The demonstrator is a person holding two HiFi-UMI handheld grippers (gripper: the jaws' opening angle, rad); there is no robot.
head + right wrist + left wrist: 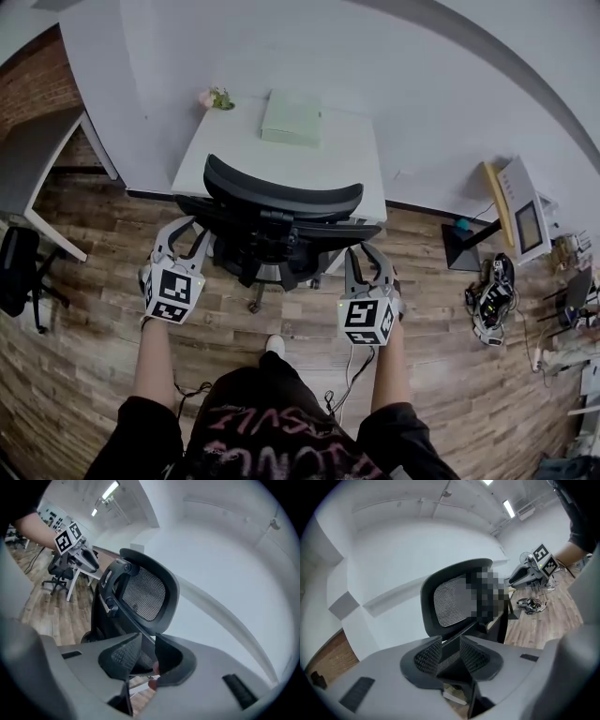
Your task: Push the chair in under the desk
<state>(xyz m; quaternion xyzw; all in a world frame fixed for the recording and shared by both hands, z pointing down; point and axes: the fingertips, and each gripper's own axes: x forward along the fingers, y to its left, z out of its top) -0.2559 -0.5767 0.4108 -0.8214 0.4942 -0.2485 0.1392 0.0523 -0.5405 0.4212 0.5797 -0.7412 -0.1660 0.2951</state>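
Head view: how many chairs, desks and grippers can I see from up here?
Chairs: 2 (black chair, side chair)
Desks: 2 (white desk, side desk)
Grippers: 2 (left gripper, right gripper)
Total: 6

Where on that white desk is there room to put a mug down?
The white desk is mostly bare: a wide strip between the green box and the chair, plus the right side beside the box. The back left corner holds a small plant. The floor at right is crowded with cables.
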